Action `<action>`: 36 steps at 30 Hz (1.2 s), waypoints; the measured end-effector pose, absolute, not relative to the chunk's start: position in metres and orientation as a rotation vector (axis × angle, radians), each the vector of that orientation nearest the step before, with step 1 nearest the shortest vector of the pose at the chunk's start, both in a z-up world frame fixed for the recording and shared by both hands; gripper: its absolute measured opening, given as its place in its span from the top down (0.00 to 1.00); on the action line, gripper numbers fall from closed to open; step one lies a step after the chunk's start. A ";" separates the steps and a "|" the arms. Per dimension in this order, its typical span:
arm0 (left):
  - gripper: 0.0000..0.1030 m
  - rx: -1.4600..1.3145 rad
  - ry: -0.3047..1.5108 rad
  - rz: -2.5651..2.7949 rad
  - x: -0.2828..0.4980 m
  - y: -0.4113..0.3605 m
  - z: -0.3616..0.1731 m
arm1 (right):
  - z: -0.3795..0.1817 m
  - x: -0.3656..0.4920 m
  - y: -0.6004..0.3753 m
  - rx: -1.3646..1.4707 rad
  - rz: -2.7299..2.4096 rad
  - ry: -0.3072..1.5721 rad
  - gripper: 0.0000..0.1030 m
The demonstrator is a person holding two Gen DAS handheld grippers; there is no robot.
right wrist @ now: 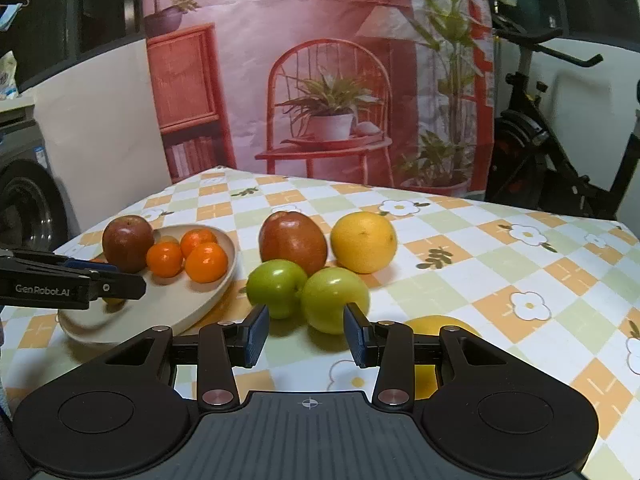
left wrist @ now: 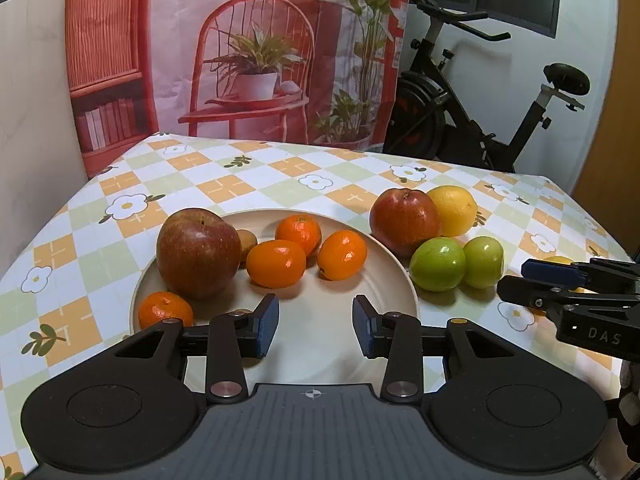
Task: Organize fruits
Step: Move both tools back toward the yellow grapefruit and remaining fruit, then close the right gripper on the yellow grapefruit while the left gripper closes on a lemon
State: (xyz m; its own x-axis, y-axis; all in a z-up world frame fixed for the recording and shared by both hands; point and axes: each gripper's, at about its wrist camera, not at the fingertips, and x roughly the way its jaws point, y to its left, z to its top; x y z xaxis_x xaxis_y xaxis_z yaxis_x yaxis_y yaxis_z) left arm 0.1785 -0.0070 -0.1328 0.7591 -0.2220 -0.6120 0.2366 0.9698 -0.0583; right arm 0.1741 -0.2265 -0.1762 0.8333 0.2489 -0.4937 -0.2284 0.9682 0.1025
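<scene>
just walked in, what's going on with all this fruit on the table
A person is sorting fruit with two handheld grippers. The plate already holds a red apple and small oranges. Another red apple, two green apples and a yellow citrus still sit on the tablecloth. The left gripper hovers empty over the plate; the right gripper, also empty, faces the green apples.

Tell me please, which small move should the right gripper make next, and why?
Probably ease the right gripper forward around the nearer glossy green apple. Its jaws stand apart with nothing between them, that fruit lies just ahead on the checked tablecloth, and the round beige plate holding other fruit has room.
</scene>
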 end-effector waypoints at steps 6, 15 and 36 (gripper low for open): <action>0.49 0.038 0.650 -0.248 0.177 -0.010 -0.131 | -0.170 0.167 -0.238 0.047 0.222 0.502 0.63; 0.49 0.055 0.647 -0.260 0.176 -0.013 -0.130 | -0.167 0.159 -0.254 0.045 0.175 0.480 0.63; 0.48 0.000 0.739 -0.411 0.209 -0.051 -0.119 | -0.175 0.135 -0.293 -0.022 0.106 0.516 0.58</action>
State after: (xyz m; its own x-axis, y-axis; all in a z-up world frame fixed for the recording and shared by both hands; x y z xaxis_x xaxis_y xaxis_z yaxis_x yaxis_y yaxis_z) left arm 0.2089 -0.0507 -0.1187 0.6634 -0.3635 -0.6540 0.3633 0.9206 -0.1432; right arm 0.1347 -0.2928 -0.1746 0.8642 0.0957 -0.4939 -0.1067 0.9943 0.0060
